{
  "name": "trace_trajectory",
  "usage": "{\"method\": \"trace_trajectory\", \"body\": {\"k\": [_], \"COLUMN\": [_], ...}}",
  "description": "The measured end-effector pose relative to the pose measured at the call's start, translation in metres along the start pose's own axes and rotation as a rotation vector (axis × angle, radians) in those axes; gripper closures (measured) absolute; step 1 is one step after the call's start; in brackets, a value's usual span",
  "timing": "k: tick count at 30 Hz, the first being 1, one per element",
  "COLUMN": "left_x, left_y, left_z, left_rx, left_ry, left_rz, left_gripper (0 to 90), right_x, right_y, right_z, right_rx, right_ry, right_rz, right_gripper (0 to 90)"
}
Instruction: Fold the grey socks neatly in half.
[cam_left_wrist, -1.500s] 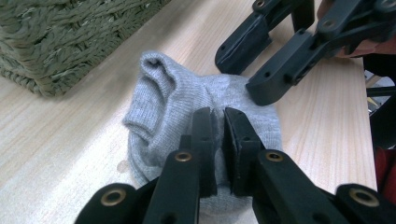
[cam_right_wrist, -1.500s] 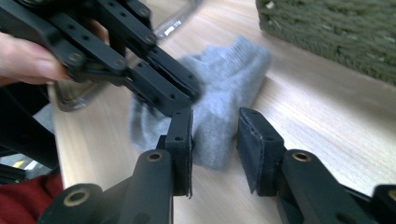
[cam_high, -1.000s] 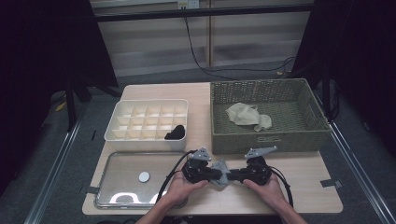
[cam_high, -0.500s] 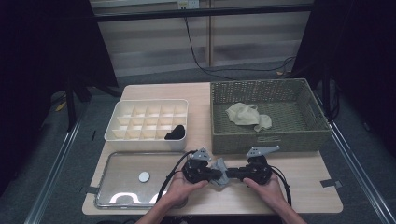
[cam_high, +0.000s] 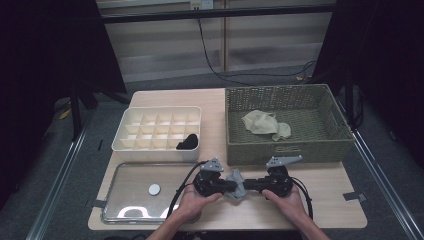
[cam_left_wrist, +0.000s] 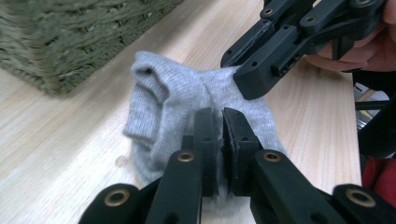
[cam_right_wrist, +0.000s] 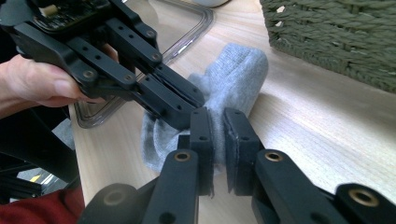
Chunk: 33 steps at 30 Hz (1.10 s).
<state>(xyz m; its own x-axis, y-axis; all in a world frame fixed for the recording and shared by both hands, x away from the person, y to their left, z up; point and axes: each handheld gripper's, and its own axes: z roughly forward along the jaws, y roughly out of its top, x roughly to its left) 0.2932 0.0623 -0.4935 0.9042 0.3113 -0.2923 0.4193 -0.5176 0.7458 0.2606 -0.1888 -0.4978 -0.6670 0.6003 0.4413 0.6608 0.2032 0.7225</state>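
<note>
The grey sock (cam_high: 235, 182) is pinched between both grippers' clenched jaws, left (cam_high: 226, 185) and right (cam_high: 246, 185).

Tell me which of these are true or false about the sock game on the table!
1. Both claws pinch the grey sock. True: the left claw and the right claw are each shut on it.
2. The grey sock lies inside the woven basket. False: it is on the table, in front of the basket.
3. A pale cloth lies in the basket. True.
4. The white divided box is full of socks. False: one dark item sits in a corner compartment.
5. A small round white thing lies on the clear tray. True.
</note>
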Motion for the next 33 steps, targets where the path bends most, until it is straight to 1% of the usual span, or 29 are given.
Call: {"method": "trace_trajectory", "body": {"k": [1, 2, 4, 6, 7, 9, 10, 11, 14, 16, 17, 18, 19, 20, 23, 24, 25, 27, 29, 33], "left_x": [-0.001, -0.003, -0.004, -0.003, -0.004, -0.005, -0.007, -0.008, -0.008, -0.007, -0.006, -0.006, -0.005, -0.005, -0.005, -0.005, -0.006, -0.005, -0.005, -0.006], "left_y": [0.0, 0.001, 0.001, 0.0, -0.001, -0.004, -0.006, -0.008, -0.015, -0.017, -0.017, -0.017, -0.017, -0.017, -0.017, -0.017, -0.016, -0.016, -0.016, -0.015], "left_z": [-0.003, -0.009, -0.012, -0.017, -0.019, -0.023, -0.026, -0.028, -0.033, -0.031, -0.029, -0.027, -0.025, -0.024, -0.021, -0.02, -0.019, -0.018, -0.017, -0.016], "left_rx": [0.001, -0.001, -0.001, 0.004, 0.01, 0.02, 0.032, 0.032, 0.037, 0.036, 0.04, 0.033, 0.039, 0.04, 0.021, 0.026, 0.024, 0.026, 0.022, 0.029], "left_ry": [0.002, 0.012, 0.017, 0.024, 0.027, 0.035, 0.036, 0.033, 0.037, 0.039, 0.037, 0.038, 0.039, 0.038, 0.041, 0.04, 0.045, 0.042, 0.041, 0.047], "left_rz": [0.009, 0.01, 0.012, 0.012, 0.012, 0.013, 0.025, 0.035, 0.036, 0.028, 0.024, 0.02, 0.022, 0.018, 0.013, 0.01, 0.013, 0.014, 0.008, 0.012], "left_gripper": [82.1, 81.4, 80.9, 77.4, 77.4, 74.5, 74.2, 73.8, 73.5, 73.5, 73.5, 73.6, 73.7, 73.7, 73.8, 74.2, 74.4, 74.8, 74.9, 76.4], "right_x": [0.0, 0.0, 0.0, 0.0, 0.0, 0.0, 0.0, 0.0, 0.0, 0.0, 0.0, 0.001, 0.002, 0.002, 0.005, 0.006, 0.006, 0.007, 0.008, 0.014], "right_y": [0.0, 0.0, 0.0, 0.0, 0.0, 0.0, 0.0, 0.0, 0.0, 0.0, 0.0, 0.0, 0.001, 0.001, 0.0, 0.001, 0.001, 0.002, 0.002, 0.004], "right_z": [-0.001, -0.002, -0.002, -0.004, -0.004, -0.005, -0.005, -0.006, -0.007, -0.007, -0.007, -0.007, -0.007, -0.007, -0.007, -0.006, -0.006, -0.005, -0.004, 0.0], "right_rx": [-0.003, -0.003, -0.002, 0.002, 0.002, -0.002, 0.0, -0.002, -0.004, 0.0, -0.002, -0.001, -0.003, -0.003, 0.002, 0.008, 0.005, 0.001, -0.001, -0.009], "right_ry": [0.0, 0.0, -0.007, -0.015, -0.015, -0.023, -0.025, -0.027, -0.03, -0.036, -0.039, -0.04, -0.04, -0.04, -0.046, -0.048, -0.046, -0.04, -0.037, -0.015], "right_rz": [-0.001, 0.001, 0.001, 0.0, 0.0, -0.012, -0.009, -0.012, -0.013, -0.006, -0.013, -0.02, -0.032, -0.032, -0.045, -0.055, -0.057, -0.061, -0.064, -0.075], "right_gripper": [82.9, 82.9, 82.9, 82.9, 82.9, 82.9, 82.9, 82.9, 82.8, 82.8, 82.8, 82.8, 82.8, 82.8, 82.6, 82.4, 82.4, 82.1, 82.0, 80.7]}}
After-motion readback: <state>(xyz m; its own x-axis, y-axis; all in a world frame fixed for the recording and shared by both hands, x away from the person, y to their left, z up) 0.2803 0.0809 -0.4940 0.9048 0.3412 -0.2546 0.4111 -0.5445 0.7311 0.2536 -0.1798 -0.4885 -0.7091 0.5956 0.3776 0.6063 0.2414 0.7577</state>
